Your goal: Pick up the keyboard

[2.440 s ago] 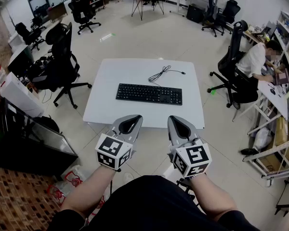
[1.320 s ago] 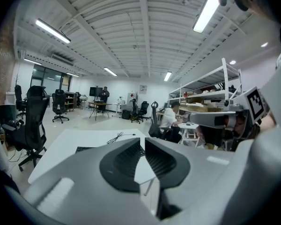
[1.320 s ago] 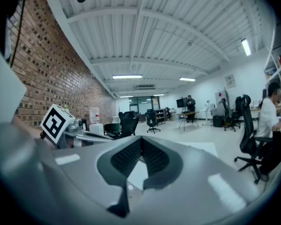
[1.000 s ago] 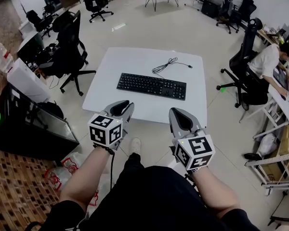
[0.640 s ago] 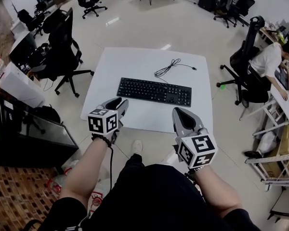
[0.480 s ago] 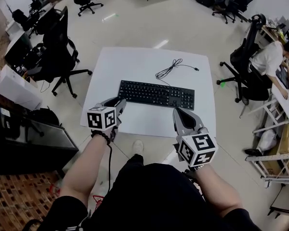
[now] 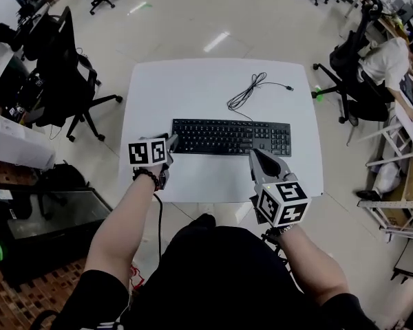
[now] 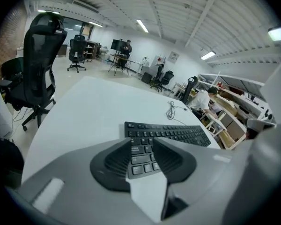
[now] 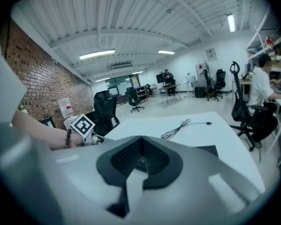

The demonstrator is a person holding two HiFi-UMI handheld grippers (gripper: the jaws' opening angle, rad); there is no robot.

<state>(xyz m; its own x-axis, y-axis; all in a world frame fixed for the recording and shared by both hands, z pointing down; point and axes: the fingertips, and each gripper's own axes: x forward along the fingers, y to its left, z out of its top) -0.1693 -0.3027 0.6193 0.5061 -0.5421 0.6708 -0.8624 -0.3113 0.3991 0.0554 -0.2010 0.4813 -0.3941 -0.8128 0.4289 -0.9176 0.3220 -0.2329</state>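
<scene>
– Jaws of the left gripper [image 8: 141, 146] are opening now, and nothing is pressed between them. Through the gap I see the left end of the keyboard [image 8: 178, 134].
– And the right gripper [image 9: 140, 139]?
– Its jaws are closed and empty. Compared with one second before, both grippers have come forward and down, from the near edge of the table [image 7: 193, 88] to the two ends of the keyboard. If they touch it, I cannot tell.
– So the grasp is close?
– I judge yes. The keyboard lies flat at mid-table, with its cable [image 7: 246, 93] loose behind it. The right one probably must open first.
</scene>
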